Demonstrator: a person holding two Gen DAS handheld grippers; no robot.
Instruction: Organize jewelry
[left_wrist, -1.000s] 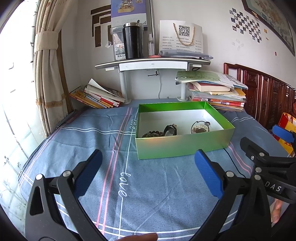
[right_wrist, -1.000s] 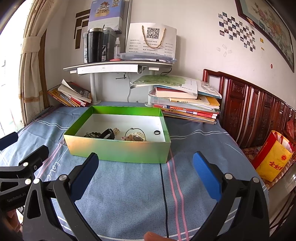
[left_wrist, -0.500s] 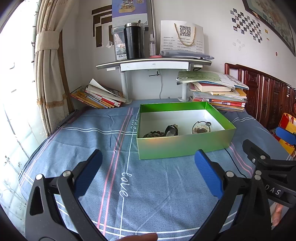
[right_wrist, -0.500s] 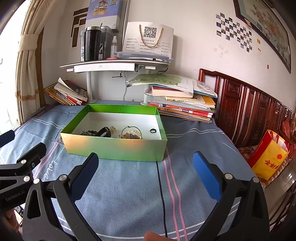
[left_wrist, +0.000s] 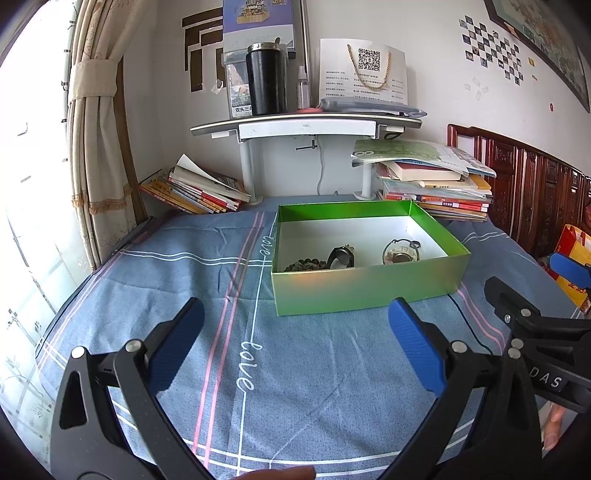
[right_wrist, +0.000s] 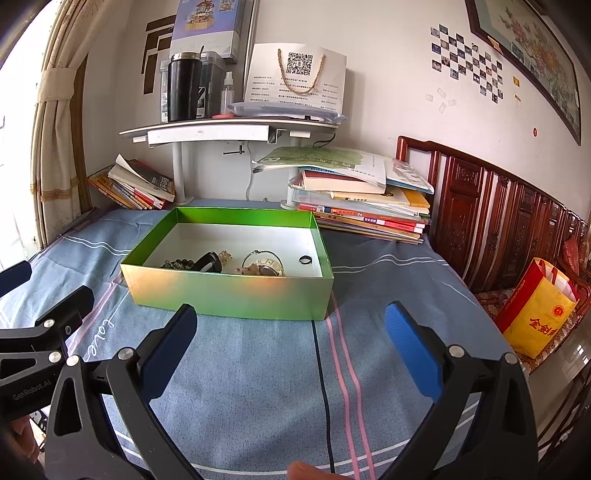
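A shallow green box (left_wrist: 369, 286) (right_wrist: 229, 291) with a white floor sits on the blue cloth. Inside lie a dark bead bracelet (left_wrist: 304, 264) (right_wrist: 177, 263), a black watch (left_wrist: 341, 256) (right_wrist: 210, 261), a silver bangle with a small watch (left_wrist: 400, 253) (right_wrist: 264, 263), and a small dark ring (right_wrist: 304, 259). My left gripper (left_wrist: 295, 338) stands open above the cloth in front of the box, nothing between its blue pads. My right gripper (right_wrist: 290, 343) is open too, just short of the box's front wall. Each gripper shows at the edge of the other's view.
Behind the box stand a white shelf riser (left_wrist: 306, 125) with a black tumbler (left_wrist: 266, 79), a book stack (left_wrist: 432, 188) at the right and leaning books (left_wrist: 195, 192) at the left. A carved wooden headboard (right_wrist: 498, 218) and a yellow-red bag (right_wrist: 535, 310) lie to the right. A black cable (right_wrist: 321, 376) crosses the cloth.
Both grippers have drawn back slightly from the box and shifted a little; the box sits a bit farther off in the views. Both stay open and empty.
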